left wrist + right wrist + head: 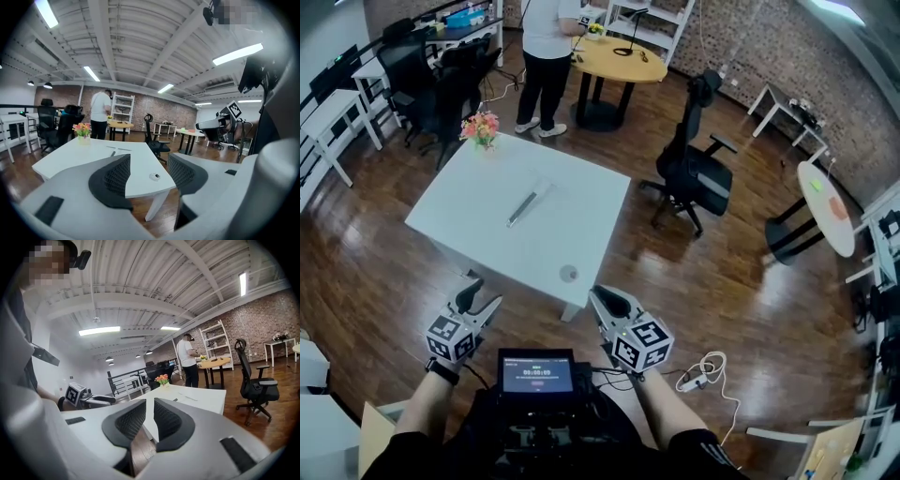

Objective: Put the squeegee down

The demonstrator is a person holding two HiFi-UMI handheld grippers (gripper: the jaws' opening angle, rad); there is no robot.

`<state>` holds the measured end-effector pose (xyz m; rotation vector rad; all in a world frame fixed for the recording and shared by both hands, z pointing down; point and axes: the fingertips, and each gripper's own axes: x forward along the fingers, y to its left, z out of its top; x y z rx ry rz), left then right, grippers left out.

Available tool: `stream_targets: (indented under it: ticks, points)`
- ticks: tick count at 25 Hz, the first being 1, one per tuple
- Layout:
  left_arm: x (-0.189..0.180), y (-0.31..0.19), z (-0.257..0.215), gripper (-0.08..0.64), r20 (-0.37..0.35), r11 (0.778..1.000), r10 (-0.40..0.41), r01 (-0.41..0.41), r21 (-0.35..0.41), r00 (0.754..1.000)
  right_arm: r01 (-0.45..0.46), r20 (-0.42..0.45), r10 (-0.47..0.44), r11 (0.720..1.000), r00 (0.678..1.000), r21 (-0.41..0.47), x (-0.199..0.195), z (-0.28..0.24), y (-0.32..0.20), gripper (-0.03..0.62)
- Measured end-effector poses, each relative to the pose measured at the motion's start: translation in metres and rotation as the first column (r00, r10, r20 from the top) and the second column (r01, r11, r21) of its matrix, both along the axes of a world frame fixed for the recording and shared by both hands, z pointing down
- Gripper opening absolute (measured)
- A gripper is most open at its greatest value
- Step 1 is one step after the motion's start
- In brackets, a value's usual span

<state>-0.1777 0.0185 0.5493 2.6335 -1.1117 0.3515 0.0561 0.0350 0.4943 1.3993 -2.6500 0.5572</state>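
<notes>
Head view: squeegee (528,202) flat on white table (478,239), well apart from both grippers.
Left gripper (481,298): jaws wide apart, nothing between.
Right gripper (605,300): jaws at narrow gap, nothing between.

White table (487,239); on it a silver-grey squeegee (525,204) and, at its upper left corner, pink and orange flowers (480,125). Dark brown wood floor (722,300). Red-brown brick wall (769,37) at upper right. Black chair (698,178) right of centre. Yellow-wood round table (623,61) at top, beside a person (546,47) in a white top and black trousers. Left gripper (484,298) and right gripper (607,302) are light grey; their pads (115,176) are black with a fine mesh pattern, and their cubes (450,339) bear black-and-white squares. White ribbed ceiling (140,42).
</notes>
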Motion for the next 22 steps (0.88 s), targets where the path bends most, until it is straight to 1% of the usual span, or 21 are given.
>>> stream_targets:
  ticks: [7,12,22]
  points:
    - [-0.003,0.005,0.001,0.256,-0.014,1.0,0.024,-0.024,0.009,1.0,-0.017,-0.01,0.017,1.0,1.0,0.005,-0.009,-0.001,0.005,0.071]
    - [-0.012,0.006,0.009,0.256,-0.013,1.0,0.022,-0.023,-0.01,1.0,-0.036,-0.015,0.036,0.999,0.999,0.0,-0.013,-0.002,0.008,0.071]
    - [-0.008,0.004,0.015,0.256,-0.02,0.999,0.047,-0.048,-0.019,0.999,-0.066,-0.013,0.066,0.998,0.998,-0.001,-0.011,0.002,0.007,0.071]
